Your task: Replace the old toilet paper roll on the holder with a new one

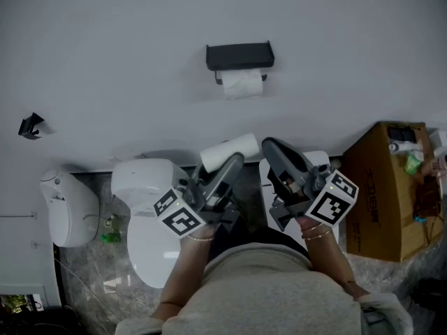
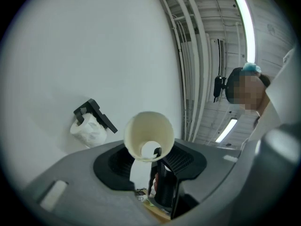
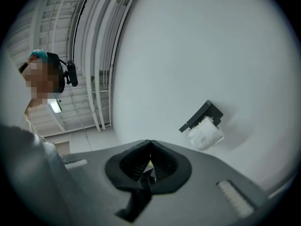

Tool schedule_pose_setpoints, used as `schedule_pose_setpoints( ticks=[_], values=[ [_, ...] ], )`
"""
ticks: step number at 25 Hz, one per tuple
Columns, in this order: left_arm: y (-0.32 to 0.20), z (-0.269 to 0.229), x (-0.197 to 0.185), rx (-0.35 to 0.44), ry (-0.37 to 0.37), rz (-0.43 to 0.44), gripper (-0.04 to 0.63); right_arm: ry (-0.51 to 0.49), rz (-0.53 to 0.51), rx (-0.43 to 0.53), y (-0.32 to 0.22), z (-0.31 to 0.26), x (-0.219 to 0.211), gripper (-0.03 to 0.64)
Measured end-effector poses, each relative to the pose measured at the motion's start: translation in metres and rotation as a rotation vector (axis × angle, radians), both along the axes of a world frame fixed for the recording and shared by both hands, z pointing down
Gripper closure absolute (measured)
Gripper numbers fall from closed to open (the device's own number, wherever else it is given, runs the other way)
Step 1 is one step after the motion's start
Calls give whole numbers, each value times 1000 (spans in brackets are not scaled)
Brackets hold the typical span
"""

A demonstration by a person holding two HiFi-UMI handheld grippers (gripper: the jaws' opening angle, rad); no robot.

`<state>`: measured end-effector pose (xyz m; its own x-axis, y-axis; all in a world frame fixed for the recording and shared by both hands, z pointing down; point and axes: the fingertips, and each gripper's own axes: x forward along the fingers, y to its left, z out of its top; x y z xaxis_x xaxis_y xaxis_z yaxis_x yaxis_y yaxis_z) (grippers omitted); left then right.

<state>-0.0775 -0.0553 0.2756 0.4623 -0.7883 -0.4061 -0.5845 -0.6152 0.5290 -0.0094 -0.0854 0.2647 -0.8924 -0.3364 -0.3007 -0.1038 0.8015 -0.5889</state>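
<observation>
Left fingers (image 2: 109,169) around white toilet roll (image 2: 148,126)

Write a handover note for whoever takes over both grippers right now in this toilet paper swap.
Left gripper: shut on the new roll, held up in front of the person, short of the wall.
Right gripper: shut, nothing in it.
Holder: on the wall ahead, with the old roll hanging under it.
Done: new roll is in hand.
Left: take the old roll off the holder, then fit the new roll.
</observation>
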Motion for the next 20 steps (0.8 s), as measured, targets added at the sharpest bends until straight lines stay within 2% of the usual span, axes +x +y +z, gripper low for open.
schedule_pose_setpoints(
  ticks=[10,20],
  values=[
    [1,1,-4,-5,-6,-34,388,-6,17,-12,-5,3,3,614],
    [-1,11,-4,-40,-4,-22,388,2,-52,-15,4,14,-8,614]
  ],
)
